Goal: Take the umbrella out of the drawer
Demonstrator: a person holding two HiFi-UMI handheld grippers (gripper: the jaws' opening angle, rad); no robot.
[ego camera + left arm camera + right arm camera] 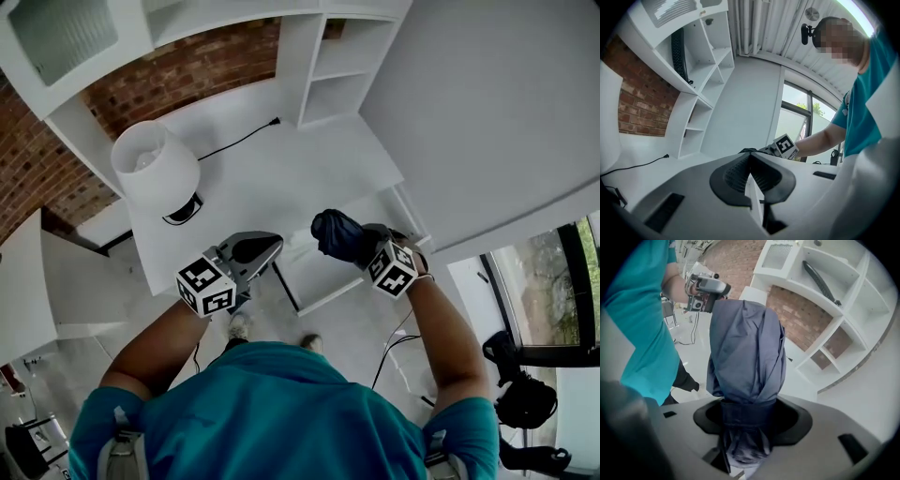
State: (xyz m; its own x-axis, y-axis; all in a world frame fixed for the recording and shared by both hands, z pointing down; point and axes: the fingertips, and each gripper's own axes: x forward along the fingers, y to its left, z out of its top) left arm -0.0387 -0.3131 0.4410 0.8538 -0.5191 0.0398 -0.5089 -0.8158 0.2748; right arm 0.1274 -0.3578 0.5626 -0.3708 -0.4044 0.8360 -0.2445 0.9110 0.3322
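Right gripper (750, 414): jaws clamped around a folded dark blue umbrella (745, 345), gripping it at its strapped band. The bunched fabric stands out beyond the jaws.

Head view: umbrella (336, 234) is held in the air in front of the person, over the white drawer (361, 289). The drawer looks pulled out from the desk (281, 178), though the grippers partly cover it. The umbrella appears clear of the drawer, not touching it.

Left gripper (750, 161): dark pads pressed together at the tips, nothing between them. In the head view it (267, 246) sits just left of the umbrella, apart from it.

A white lamp (155, 169) stands on the desk at the far left.
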